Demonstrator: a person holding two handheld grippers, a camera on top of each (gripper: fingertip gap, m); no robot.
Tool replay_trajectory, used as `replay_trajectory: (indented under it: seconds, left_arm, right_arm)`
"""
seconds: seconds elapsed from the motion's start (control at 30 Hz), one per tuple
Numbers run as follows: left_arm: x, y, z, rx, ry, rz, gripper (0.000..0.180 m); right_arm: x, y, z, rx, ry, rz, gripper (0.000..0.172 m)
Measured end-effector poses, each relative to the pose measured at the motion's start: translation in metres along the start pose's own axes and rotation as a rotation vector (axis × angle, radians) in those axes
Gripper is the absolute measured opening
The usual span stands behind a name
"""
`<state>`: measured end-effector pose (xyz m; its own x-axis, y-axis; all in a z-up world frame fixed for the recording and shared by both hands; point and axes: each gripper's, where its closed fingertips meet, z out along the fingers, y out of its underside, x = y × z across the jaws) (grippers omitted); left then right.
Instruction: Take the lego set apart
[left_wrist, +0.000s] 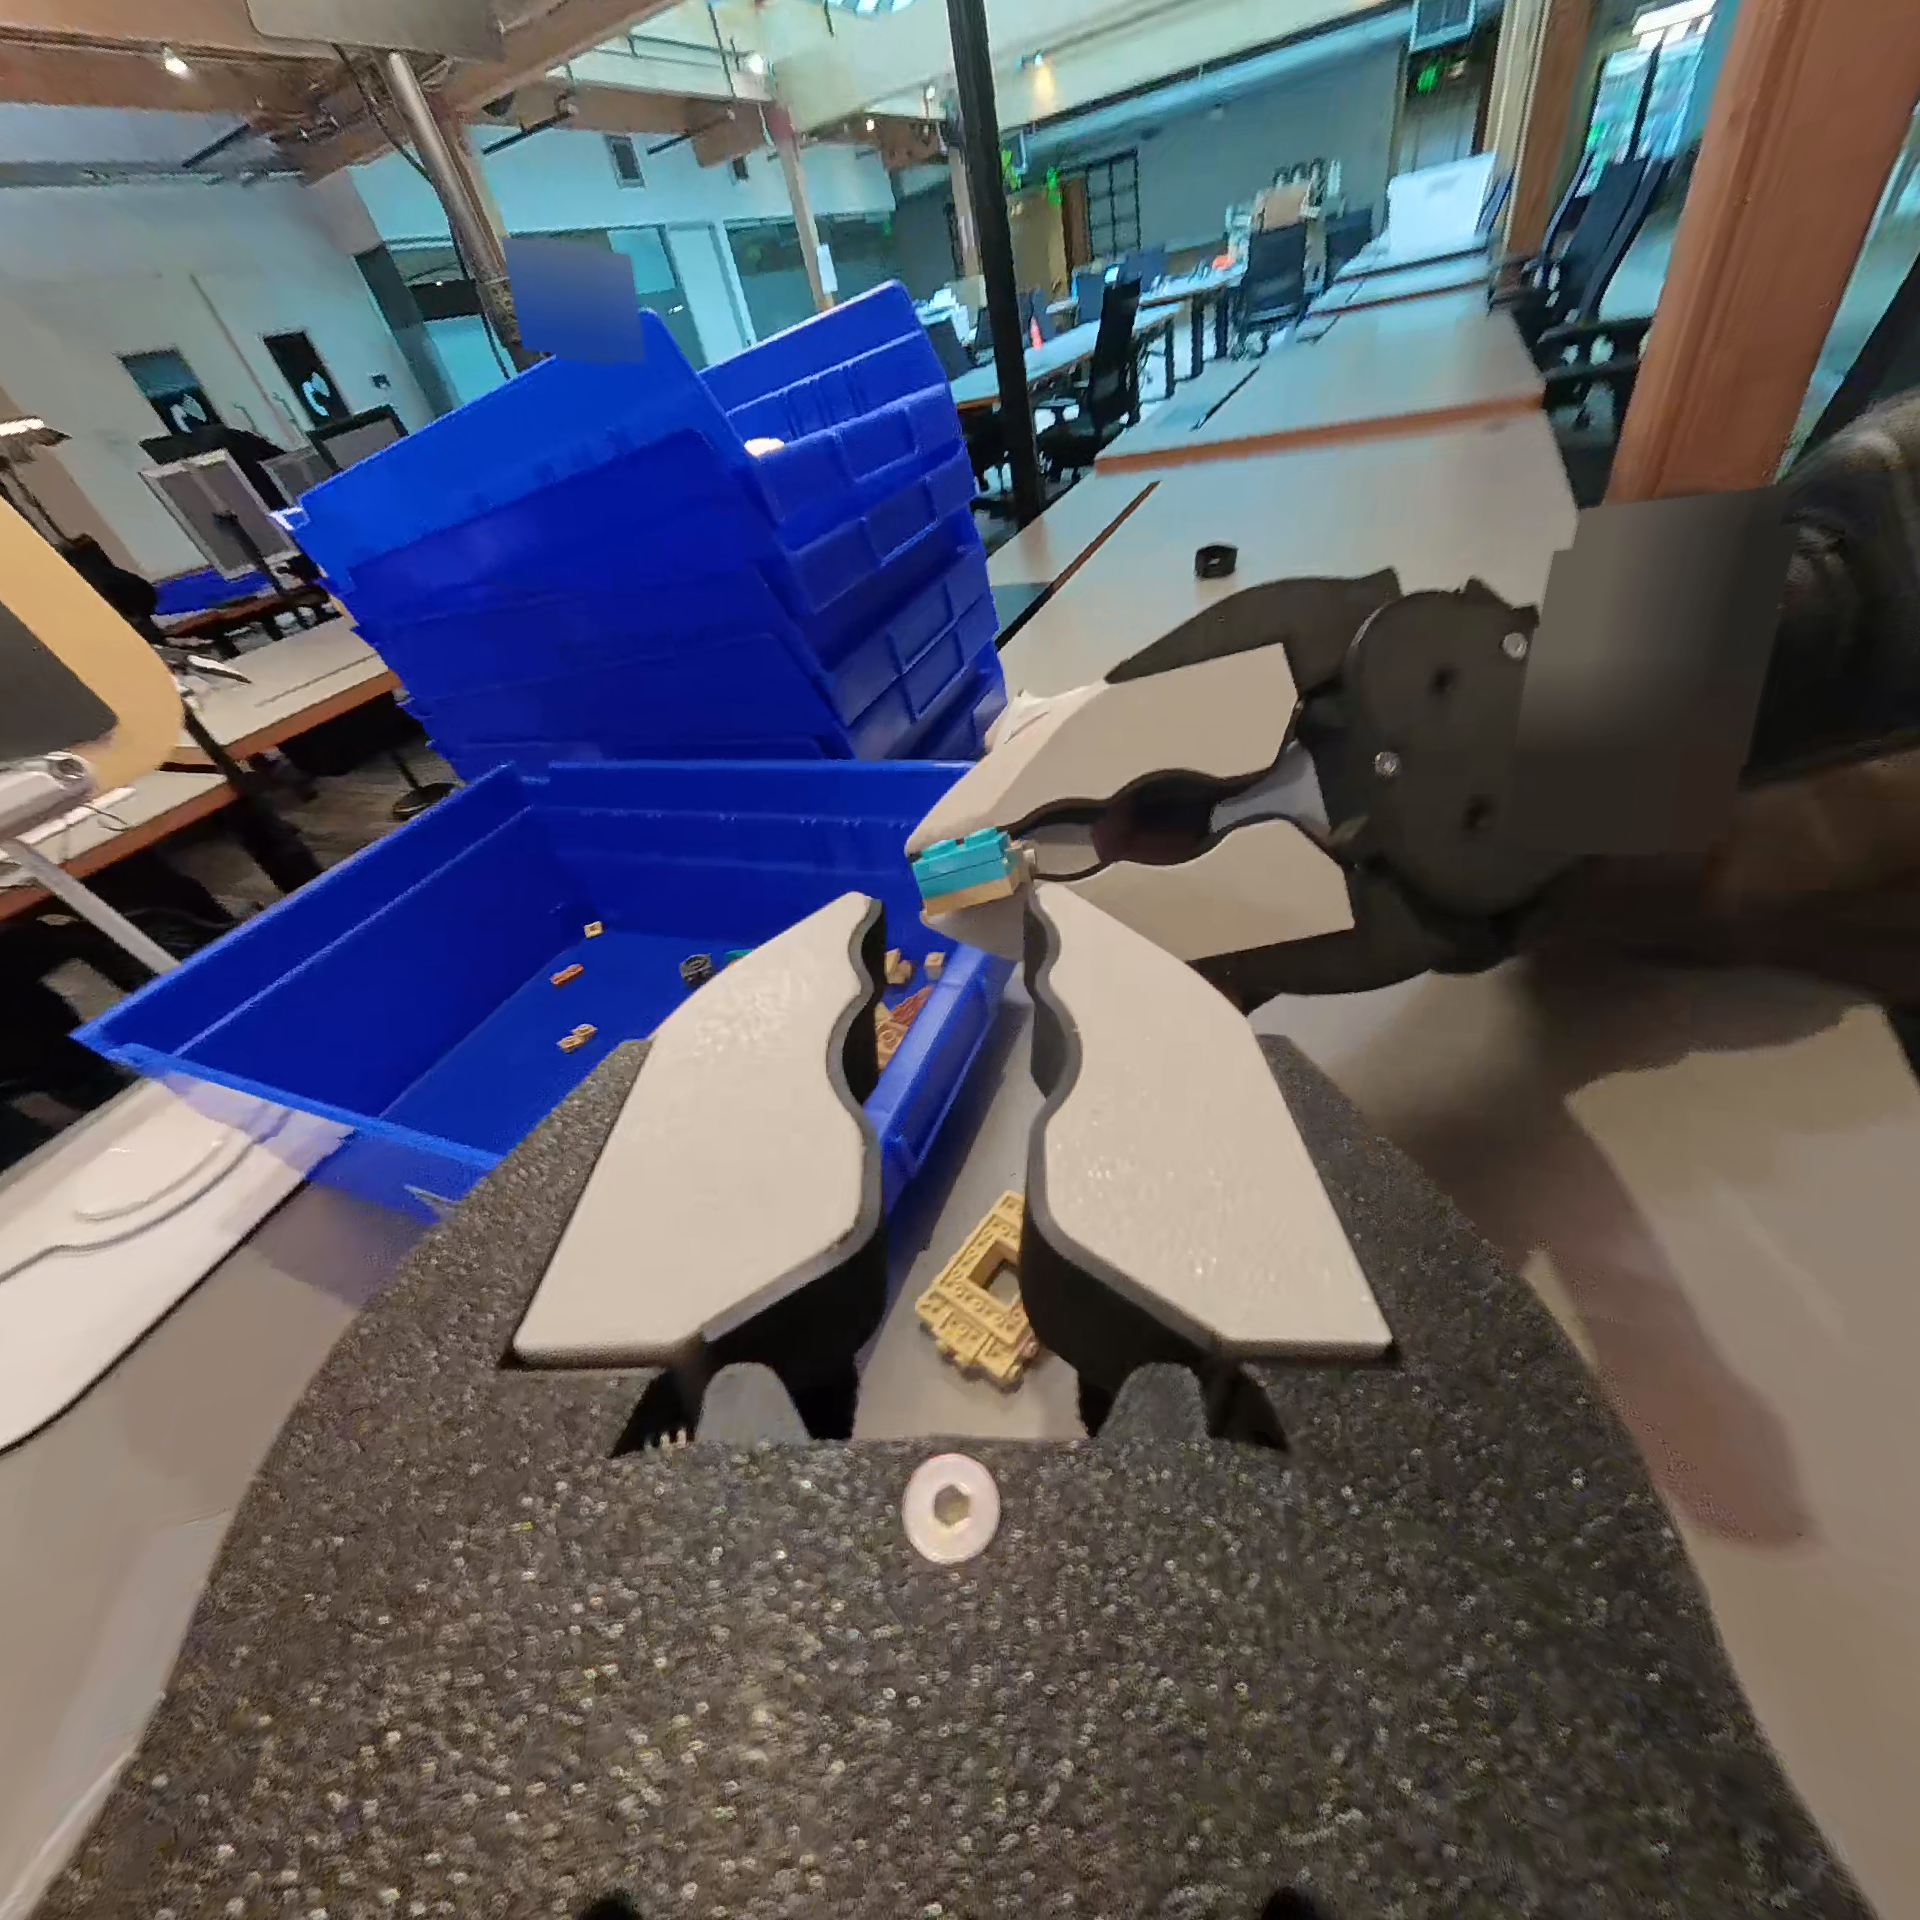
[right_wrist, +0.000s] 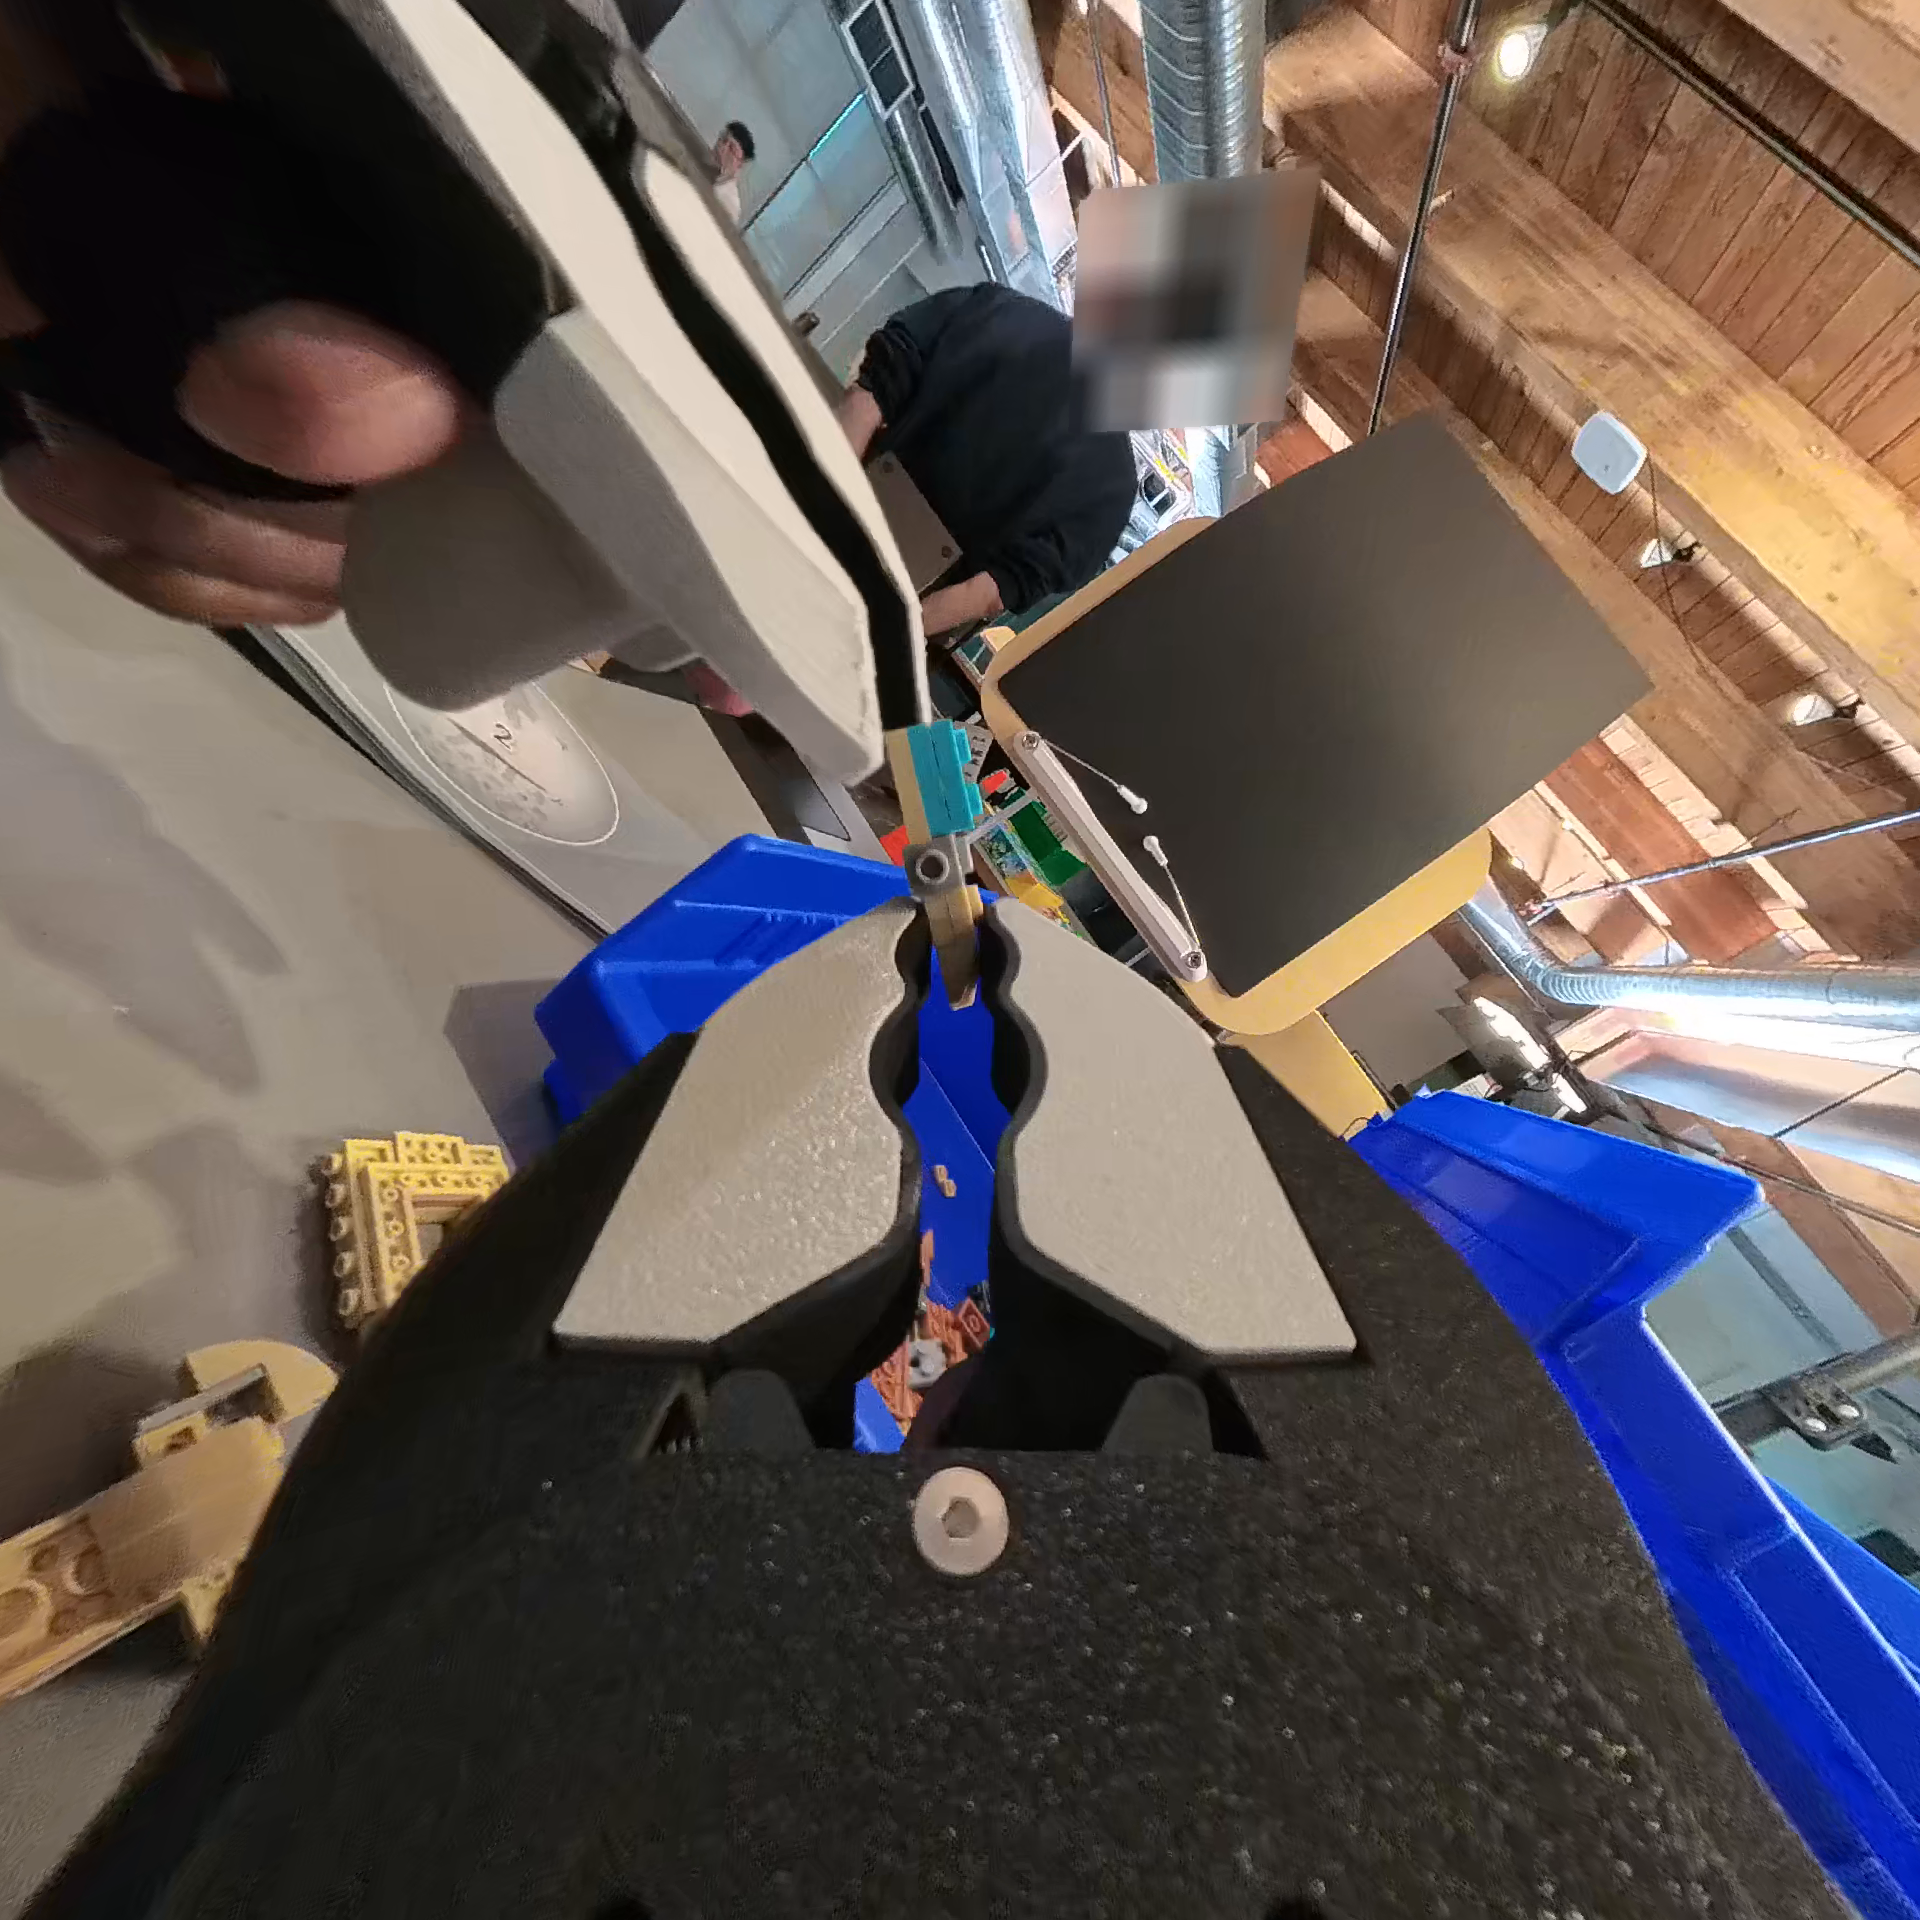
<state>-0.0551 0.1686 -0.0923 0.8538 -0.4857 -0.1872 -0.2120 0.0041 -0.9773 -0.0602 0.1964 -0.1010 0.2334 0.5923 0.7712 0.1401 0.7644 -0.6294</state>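
Note:
My right gripper is shut on the tan plate end of a small brick assembly made of teal bricks on a tan plate with a grey holed piece. In the left wrist view the right gripper comes in from the right and holds this assembly over the corner of a blue bin. My left gripper is open, its tips on either side of and just below the assembly, with a gap showing at the left pad. It also shows in the right wrist view, at the teal end.
The blue bin holds several small tan, brown and black pieces. A stack of blue bins stands behind it. A tan square frame piece lies on the grey table, and another tan piece lies nearby. A black panel and a person are beyond.

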Motion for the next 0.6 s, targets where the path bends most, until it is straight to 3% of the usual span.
replay_trajectory:
  seconds: [0.6]
  left_arm:
    - [0.005, -0.011, 0.006, 0.160, 0.005, -0.097, 0.017]
  right_arm:
    - [0.006, -0.009, -0.001, 0.015, 0.103, 0.029, 0.008]
